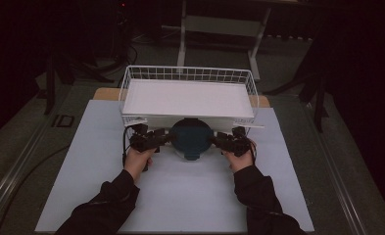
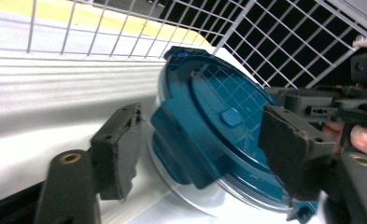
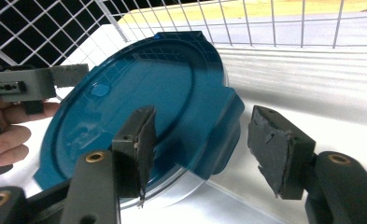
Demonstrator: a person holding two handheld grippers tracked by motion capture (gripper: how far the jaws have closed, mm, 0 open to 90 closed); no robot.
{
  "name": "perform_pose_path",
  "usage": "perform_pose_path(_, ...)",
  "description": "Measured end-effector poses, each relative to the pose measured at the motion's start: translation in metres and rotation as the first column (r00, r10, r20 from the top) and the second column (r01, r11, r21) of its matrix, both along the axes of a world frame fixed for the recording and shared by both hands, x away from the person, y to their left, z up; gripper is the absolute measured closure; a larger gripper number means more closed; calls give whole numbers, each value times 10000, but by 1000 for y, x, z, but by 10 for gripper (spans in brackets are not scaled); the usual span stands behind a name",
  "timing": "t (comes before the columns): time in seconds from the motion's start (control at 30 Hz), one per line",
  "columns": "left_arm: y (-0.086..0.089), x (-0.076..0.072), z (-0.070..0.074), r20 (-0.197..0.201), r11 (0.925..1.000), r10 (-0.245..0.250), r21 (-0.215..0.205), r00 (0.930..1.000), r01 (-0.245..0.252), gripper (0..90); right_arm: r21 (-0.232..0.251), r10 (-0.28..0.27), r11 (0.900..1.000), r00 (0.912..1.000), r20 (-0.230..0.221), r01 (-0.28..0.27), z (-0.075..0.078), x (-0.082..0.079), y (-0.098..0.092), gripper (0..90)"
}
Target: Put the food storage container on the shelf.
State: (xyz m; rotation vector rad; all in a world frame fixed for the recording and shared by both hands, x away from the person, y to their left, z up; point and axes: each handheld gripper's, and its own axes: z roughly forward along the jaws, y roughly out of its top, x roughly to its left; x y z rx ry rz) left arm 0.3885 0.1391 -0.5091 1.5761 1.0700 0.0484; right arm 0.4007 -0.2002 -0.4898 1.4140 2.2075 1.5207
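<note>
The person's dark sleeves (image 1: 107,205) come in from the bottom edge of the high view, each hand carrying a claw at the near side of a round container with a teal lid (image 1: 192,138). The container stands on the pale sheet covering the worktop (image 1: 180,196), right up against the front of a white wire basket (image 1: 131,78), whose inside is lined with a white panel (image 1: 187,97). The left claw (image 1: 166,138) reaches the container from its left side and the right claw (image 1: 214,139) from its right, so the lid sits between the two. In the left gripper view the lid (image 2: 209,121) looks tilted, its side latch (image 2: 181,149) standing between the two black jaws; the pads are parted and do not press on it, so the left claw (image 2: 204,154) is open around the latch. In the right gripper view the lid (image 3: 139,107) runs behind the near jaw, and the opposite latch (image 3: 218,135) lies in the gap between the jaws with clear space to the far pad; the right claw (image 3: 204,149) is likewise open, gripping nothing. Beyond the lid in each gripper view, the other hand's claw and fingers (image 3: 8,135) show at the frame edge, with basket mesh behind.
</note>
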Motion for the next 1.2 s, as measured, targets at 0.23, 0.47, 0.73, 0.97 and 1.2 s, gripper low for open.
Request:
perform_pose_path(0.23,0,-15,6,-127,9973,-692,255,9975,695,136,-246,-26,9997,9996,278,33,9,-13,-3,376)
perform_pose_path(0.47,6,-36,11,-76,9925,-1178,304,9930,1180,9,-264,398,9989,9986,360,-389,19,-34,-1,383)
perform_pose_path(0.73,7,-70,15,345,9810,-1588,1186,9867,1537,9,-86,1025,9947,9943,288,-1023,24,-59,8,473)
perform_pose_path(0.97,12,-91,18,691,9747,-1717,1568,9827,1593,9,-418,1632,9858,9866,34,-1629,21,-76,23,604)
perform_pose_path(1.2,16,-105,16,1012,9743,-1631,1729,9814,1441,9,-830,1894,9780,9814,-319,-1915,9,-78,39,866)
